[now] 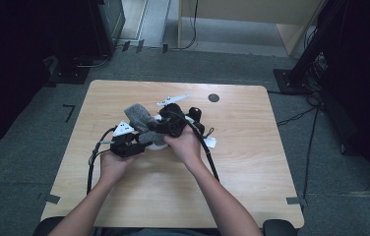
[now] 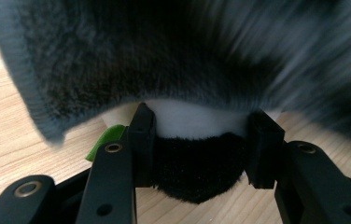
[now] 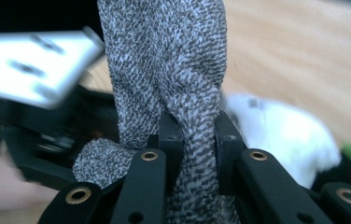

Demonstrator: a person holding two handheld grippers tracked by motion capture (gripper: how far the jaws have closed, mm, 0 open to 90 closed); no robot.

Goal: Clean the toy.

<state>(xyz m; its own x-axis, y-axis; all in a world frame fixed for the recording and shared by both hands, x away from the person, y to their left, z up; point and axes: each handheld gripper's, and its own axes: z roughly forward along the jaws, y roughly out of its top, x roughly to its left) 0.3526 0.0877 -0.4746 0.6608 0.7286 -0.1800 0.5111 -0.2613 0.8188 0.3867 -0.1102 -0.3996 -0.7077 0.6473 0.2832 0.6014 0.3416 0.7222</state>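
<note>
At the table's middle the person holds both grippers close together. A grey knitted cloth (image 1: 138,115) stands up between them. My right gripper (image 3: 199,135) is shut on a bunched fold of this grey cloth (image 3: 173,70). My left gripper (image 2: 204,128) is shut on the black furry end (image 2: 197,168) of a soft black-and-white toy, whose white part (image 2: 187,119) shows just above the jaws. The cloth (image 2: 117,60) drapes over the toy's top. In the high view the left gripper (image 1: 141,141) comes from the left and the right gripper (image 1: 157,125) from the right.
The light wooden table (image 1: 252,147) has a small dark round spot (image 1: 213,97) near its far edge. A white tag (image 1: 211,142) lies right of the hands. Black cables (image 1: 92,164) trail from the grippers. A green bit (image 2: 106,140) pokes out beside the toy.
</note>
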